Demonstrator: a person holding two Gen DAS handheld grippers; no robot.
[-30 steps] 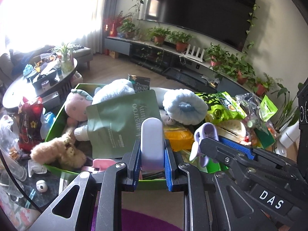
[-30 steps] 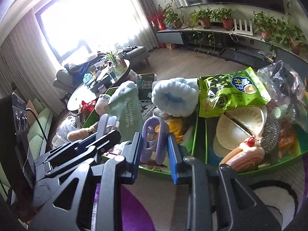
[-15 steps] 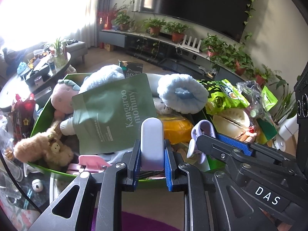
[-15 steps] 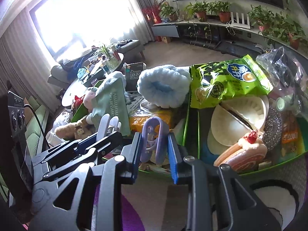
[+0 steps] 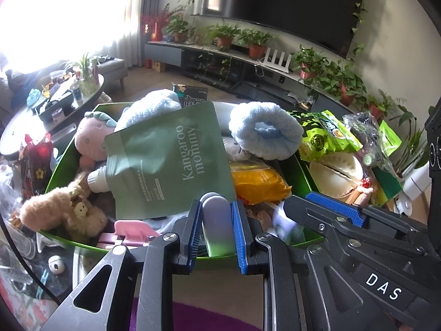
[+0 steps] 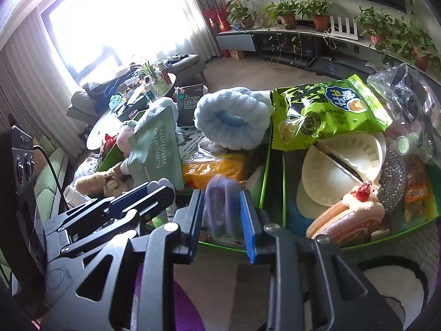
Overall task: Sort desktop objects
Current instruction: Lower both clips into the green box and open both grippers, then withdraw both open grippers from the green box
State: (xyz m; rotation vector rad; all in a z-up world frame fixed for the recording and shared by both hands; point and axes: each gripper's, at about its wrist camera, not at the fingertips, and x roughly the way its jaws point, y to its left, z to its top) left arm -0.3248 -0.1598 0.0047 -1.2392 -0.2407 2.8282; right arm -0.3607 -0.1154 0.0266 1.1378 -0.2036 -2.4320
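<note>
My left gripper (image 5: 215, 220) is shut on a pale lavender oblong clip (image 5: 216, 220), held over the near rim of the left green bin (image 5: 69, 149). My right gripper (image 6: 222, 215) has its jaws around a purple loop-shaped clip (image 6: 220, 207), which looks blurred and low between the blue pads, over the same bin's near edge. The right gripper's fingers (image 5: 333, 209) show in the left wrist view, and the left gripper's fingers (image 6: 143, 193) in the right wrist view.
The left bin holds a green "Kangaroo mommy" pouch (image 5: 171, 160), blue fluffy slippers (image 5: 264, 132), plush toys (image 5: 63, 215) and an orange packet (image 5: 256, 179). The right green bin (image 6: 275, 171) holds a green snack bag (image 6: 325, 113), a white dumpling mould (image 6: 341, 165) and a cake toy (image 6: 347, 215).
Both grippers moved forward and lower toward the left bin. The purple clip now sits lower and blurred between the right jaws, which look wider apart.
</note>
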